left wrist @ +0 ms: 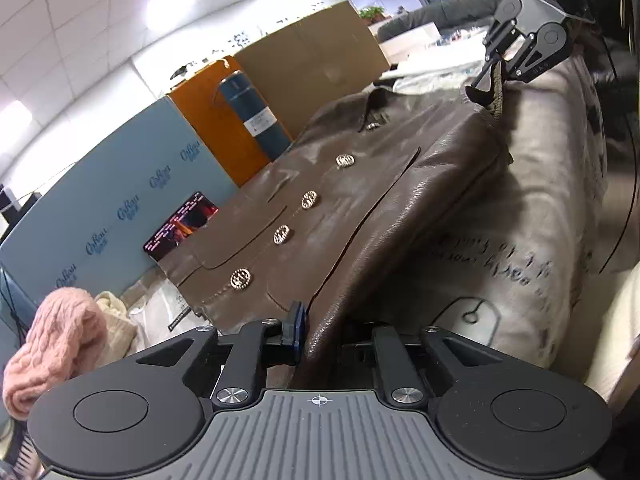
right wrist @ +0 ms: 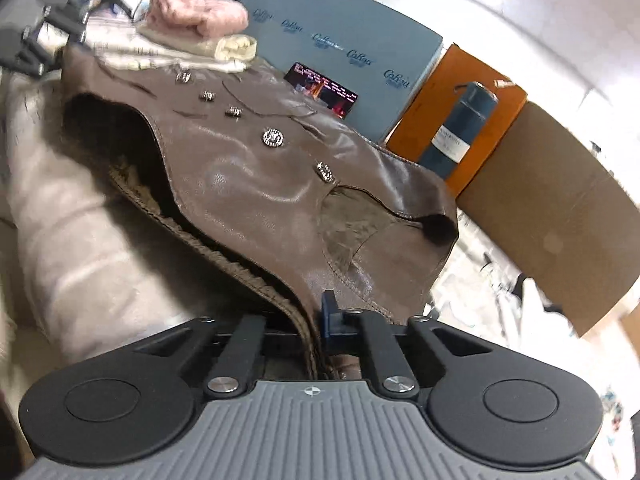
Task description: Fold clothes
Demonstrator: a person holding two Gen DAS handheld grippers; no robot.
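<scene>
Brown leather jacket (left wrist: 360,184) lies buttoned-side up, stretching away ahead of the left hand-held gripper (left wrist: 310,338), which pinches its near hem. Far ahead, the right hand-held gripper (left wrist: 494,94) clamps the opposite edge. From the right one's view, its jaws pinch the fleece-lined edge, likely readying a fold.
</scene>
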